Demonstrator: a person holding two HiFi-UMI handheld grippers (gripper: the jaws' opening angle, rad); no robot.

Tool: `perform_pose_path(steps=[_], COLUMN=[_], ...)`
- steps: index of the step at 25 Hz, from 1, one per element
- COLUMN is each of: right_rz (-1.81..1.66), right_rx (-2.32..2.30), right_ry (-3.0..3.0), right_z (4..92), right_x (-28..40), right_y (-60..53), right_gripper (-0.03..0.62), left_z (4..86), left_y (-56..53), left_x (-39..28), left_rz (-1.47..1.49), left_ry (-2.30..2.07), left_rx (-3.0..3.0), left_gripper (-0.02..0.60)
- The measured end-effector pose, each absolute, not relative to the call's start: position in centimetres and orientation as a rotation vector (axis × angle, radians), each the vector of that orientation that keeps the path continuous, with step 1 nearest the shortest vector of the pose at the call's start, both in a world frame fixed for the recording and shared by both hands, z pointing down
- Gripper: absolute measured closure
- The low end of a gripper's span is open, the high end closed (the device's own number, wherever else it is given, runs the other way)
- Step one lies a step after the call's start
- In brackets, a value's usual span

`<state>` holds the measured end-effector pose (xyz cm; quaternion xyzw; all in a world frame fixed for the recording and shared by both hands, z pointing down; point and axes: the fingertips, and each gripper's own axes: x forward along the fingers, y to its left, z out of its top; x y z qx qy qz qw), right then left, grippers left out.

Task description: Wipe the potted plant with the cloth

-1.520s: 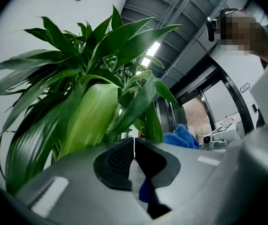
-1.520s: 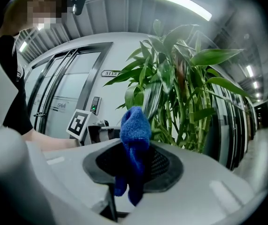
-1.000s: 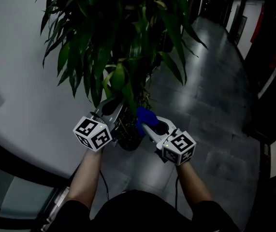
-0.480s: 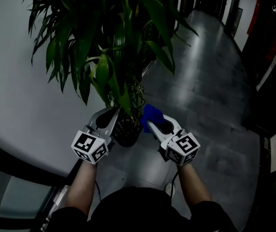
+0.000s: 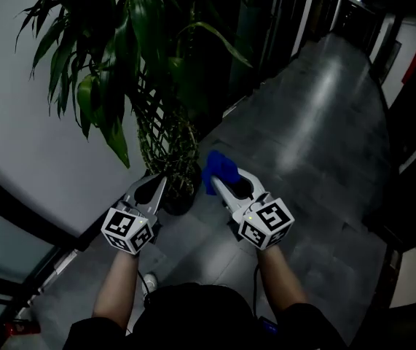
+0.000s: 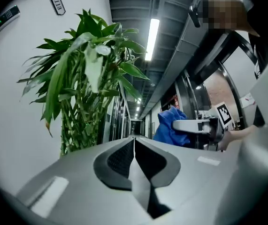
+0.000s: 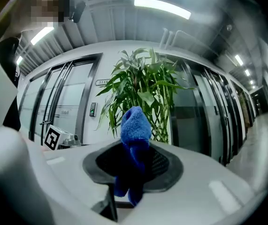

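Your right gripper [image 5: 213, 182] is clamped on the bright blue fuzzy microfibre cloth [image 5: 219, 168]. In the right gripper view a wad of that cloth [image 7: 134, 124] pokes up past the jaw tips and the rest hangs down between the pads. Your left gripper [image 5: 159, 182] has its jaws pressed together with nothing in them; the left gripper view shows only a thin seam between the black pads [image 6: 119, 158].

The tall green leafy potted plant [image 5: 120, 57] with the woven lattice of stalks stands in a dark round pot [image 5: 181, 195] on the grey tiled floor [image 5: 317, 137], right up against the curved white wall [image 5: 18, 137]. Both grippers are down low near the pot, left one on its near side, right one just beside it. The cloth sits next to the lower stalks, well below the leaves. Can't tell if it touches the stalks.
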<state>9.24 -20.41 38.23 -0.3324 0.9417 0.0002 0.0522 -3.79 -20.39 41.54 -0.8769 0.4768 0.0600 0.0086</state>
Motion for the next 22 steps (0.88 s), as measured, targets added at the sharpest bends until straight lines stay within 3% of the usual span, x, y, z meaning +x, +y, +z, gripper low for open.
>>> perform_pose_path(steps=[6, 22], right_rz=[0.063, 0.359], right_rx=[-0.903, -0.86], right_ry=[2.897, 2.856], right_z=[36.5, 25.8], right_x=[13.3, 12.1], right_y=[-20.8, -29.2], right_gripper=[0.482, 0.482], left_z=[39.8, 32.0], left_y=[-19.5, -30.3], left_x=[2.0, 0.1], left_rz=[0.13, 0.219], left_ry=[1.515, 1.642], left_rx=[-2.686, -2.557], left_gripper=[0.568, 0.568])
